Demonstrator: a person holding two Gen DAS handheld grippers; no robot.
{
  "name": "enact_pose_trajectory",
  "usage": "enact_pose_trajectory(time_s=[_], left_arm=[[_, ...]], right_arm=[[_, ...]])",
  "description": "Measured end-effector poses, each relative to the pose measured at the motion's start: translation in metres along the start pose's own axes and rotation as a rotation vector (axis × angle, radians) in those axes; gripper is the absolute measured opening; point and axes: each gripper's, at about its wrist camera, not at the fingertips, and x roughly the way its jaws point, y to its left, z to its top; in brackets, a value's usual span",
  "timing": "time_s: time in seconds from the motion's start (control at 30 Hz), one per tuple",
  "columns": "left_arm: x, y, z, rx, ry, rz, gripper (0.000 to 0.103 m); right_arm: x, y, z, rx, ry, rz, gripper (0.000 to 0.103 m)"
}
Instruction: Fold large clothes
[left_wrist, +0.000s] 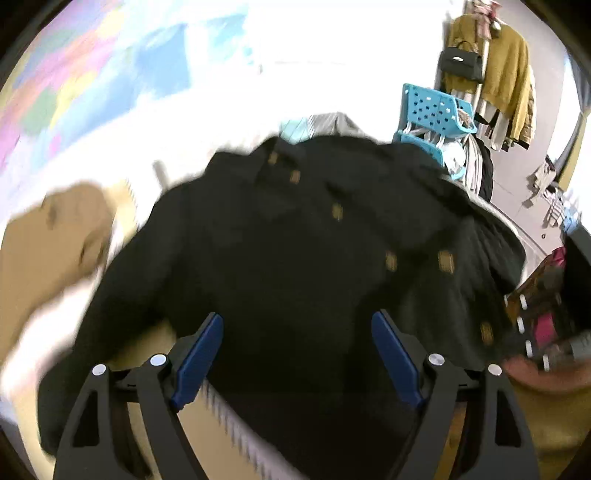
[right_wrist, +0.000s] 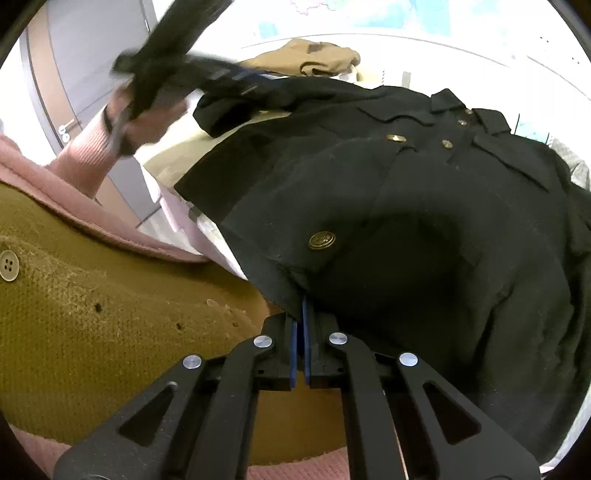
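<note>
Pale tabletop (right_wrist: 162, 166) left of black coat (right_wrist: 424, 229) (hem (right_wrist: 291, 295) clamped)

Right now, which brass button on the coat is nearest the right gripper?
The large round button close to the hem of the coat, just above the right gripper. The other buttons sit far up by the collar.

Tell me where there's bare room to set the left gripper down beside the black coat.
Little is free. A pale strip of table shows between the black coat and the person's pink sleeve. Beyond it lies a tan garment; the blue basket and hanging clothes crowd the far side. The left gripper hangs open above the coat.
</note>
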Motion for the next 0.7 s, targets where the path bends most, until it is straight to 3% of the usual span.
enact_pose_trajectory(time_s=[0.1, 0.17, 0.27, 0.3, 0.43, 0.5, 0.57, 0.63, 0.7], left_arm=[[0.045, 0.001, 0.055, 0.04, -0.001, 0.024, 0.08], [0.077, 0.003, 0.086, 0.051, 0.01, 0.078, 0.079], [0.135, 0.012, 0.131, 0.044, 0.087, 0.125, 0.075], [0.157, 0.018, 0.146, 0.023, 0.116, 0.183, 0.069], [0.202, 0.036, 0.175, 0.039, 0.145, 0.305, 0.067], [0.217, 0.045, 0.181, 0.03, 0.155, 0.324, 0.068], [0.226, 0.046, 0.181, 0.039, 0.152, 0.314, 0.06], [0.23, 0.04, 0.179, 0.049, 0.129, 0.272, 0.034], [0.23, 0.03, 0.179, 0.081, 0.087, 0.297, 0.02]], right_arm=[[0.004, -0.001, -0.005, 0.025, 0.011, -0.002, 0.003], [0.004, -0.004, -0.006, 0.056, 0.0, 0.01, 0.003], [0.004, -0.009, -0.008, 0.096, -0.005, 0.02, 0.003], [0.004, -0.01, -0.009, 0.103, -0.003, 0.022, 0.003], [0.005, -0.016, -0.01, 0.147, -0.007, 0.043, 0.003], [0.004, -0.018, -0.011, 0.161, -0.01, 0.052, 0.003], [0.005, -0.019, -0.012, 0.171, -0.012, 0.061, 0.003], [0.006, -0.02, -0.013, 0.18, -0.014, 0.072, 0.003], [0.006, -0.022, -0.013, 0.188, -0.012, 0.084, 0.003]])
